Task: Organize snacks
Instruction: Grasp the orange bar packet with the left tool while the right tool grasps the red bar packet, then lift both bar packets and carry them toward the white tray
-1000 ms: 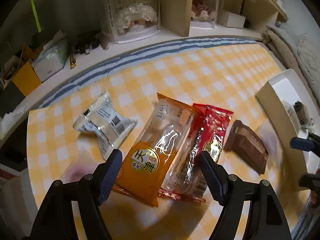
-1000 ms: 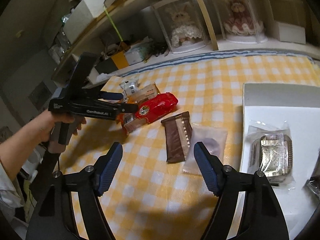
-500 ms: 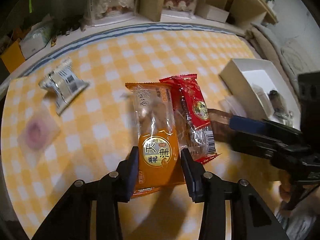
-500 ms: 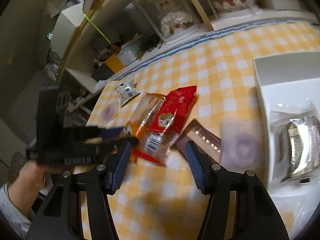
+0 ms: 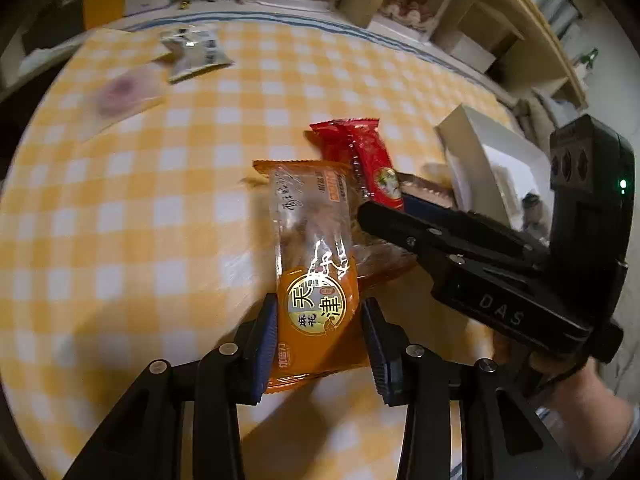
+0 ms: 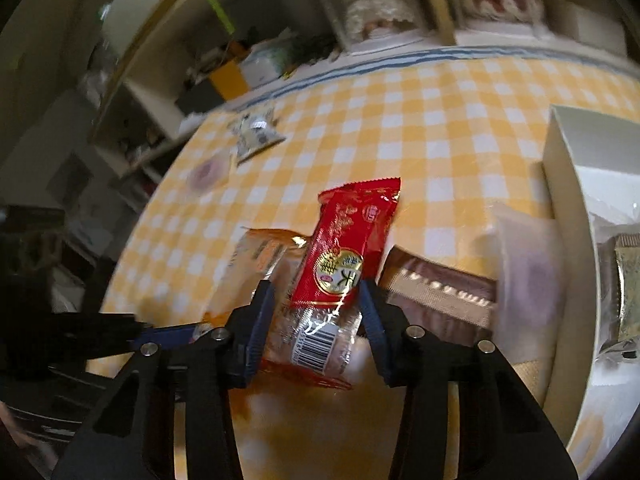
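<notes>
My left tool is pinching the orange snack pack above the checked table. My right tool is closing around the red snack pack, pads not visibly pressing.

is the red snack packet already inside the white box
No, the red snack packet lies on the checked tablecloth, left of the white box, which holds other wrapped items.
</notes>
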Action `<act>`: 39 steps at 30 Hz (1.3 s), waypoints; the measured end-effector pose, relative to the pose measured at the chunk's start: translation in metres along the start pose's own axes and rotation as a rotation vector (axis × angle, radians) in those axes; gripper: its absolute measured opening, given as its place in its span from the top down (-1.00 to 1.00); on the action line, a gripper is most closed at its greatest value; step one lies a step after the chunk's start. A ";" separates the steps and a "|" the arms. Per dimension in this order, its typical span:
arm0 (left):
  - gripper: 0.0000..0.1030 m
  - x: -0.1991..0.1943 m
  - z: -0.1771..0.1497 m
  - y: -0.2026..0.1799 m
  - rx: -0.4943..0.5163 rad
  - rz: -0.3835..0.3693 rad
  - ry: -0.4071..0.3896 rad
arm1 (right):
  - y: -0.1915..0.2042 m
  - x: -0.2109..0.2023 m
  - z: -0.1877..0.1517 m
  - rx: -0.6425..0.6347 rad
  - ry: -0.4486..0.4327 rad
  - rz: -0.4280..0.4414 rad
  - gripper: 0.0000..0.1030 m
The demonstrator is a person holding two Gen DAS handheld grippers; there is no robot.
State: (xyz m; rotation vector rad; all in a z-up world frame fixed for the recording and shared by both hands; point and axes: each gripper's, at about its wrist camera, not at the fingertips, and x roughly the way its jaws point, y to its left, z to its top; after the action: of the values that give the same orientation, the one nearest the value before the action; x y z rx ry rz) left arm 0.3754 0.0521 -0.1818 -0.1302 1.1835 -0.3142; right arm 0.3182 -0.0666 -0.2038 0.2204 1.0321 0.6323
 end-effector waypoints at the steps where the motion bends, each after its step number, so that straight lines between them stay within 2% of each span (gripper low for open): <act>1: 0.24 -0.004 -0.002 0.000 0.006 0.023 -0.008 | 0.004 0.001 -0.002 -0.026 0.010 -0.007 0.20; 3: 0.24 -0.011 -0.006 0.003 -0.007 0.055 -0.022 | 0.010 0.002 -0.003 -0.057 0.031 -0.008 0.23; 8: 0.24 -0.024 -0.016 0.009 -0.053 0.122 -0.057 | 0.019 0.000 -0.012 -0.121 0.115 0.057 0.26; 13: 0.17 -0.026 -0.019 0.005 -0.079 0.144 -0.067 | 0.027 -0.008 -0.023 -0.193 0.222 0.092 0.26; 14: 0.10 -0.027 -0.019 0.006 -0.077 0.148 -0.070 | 0.026 -0.011 -0.025 -0.192 0.235 0.089 0.26; 15: -0.08 -0.026 -0.018 0.005 -0.076 0.149 -0.071 | 0.024 -0.014 -0.026 -0.186 0.248 0.085 0.26; 17: -0.30 -0.024 -0.016 0.002 -0.073 0.147 -0.074 | 0.017 -0.022 -0.027 -0.150 0.252 0.073 0.26; 22: -0.35 -0.009 0.000 -0.001 -0.074 0.195 -0.061 | 0.010 -0.023 -0.028 -0.058 0.226 0.007 0.20; 24: -0.49 -0.001 0.006 0.000 -0.079 0.220 -0.046 | 0.011 -0.016 -0.029 -0.033 0.226 -0.009 0.15; 29: -0.53 0.009 0.008 0.001 -0.073 0.278 -0.020 | 0.016 -0.008 -0.030 -0.032 0.206 -0.072 0.08; 32: -0.53 0.012 0.012 -0.001 -0.051 0.292 -0.013 | 0.016 -0.005 -0.029 -0.034 0.195 -0.085 0.08; 34: -0.45 0.013 0.014 -0.003 -0.041 0.293 -0.017 | 0.017 -0.004 -0.029 -0.041 0.188 -0.095 0.13; 36: -0.04 0.015 0.016 -0.001 -0.039 0.285 -0.017 | 0.018 -0.004 -0.029 -0.051 0.183 -0.100 0.15; 39: 0.14 0.017 0.017 -0.004 -0.008 0.306 -0.024 | 0.018 -0.004 -0.029 -0.062 0.172 -0.106 0.20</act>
State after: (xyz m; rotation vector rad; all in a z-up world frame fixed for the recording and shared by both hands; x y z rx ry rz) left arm 0.3961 0.0418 -0.1893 0.0412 1.1620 -0.0387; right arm 0.2853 -0.0576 -0.2071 0.0570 1.1797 0.5936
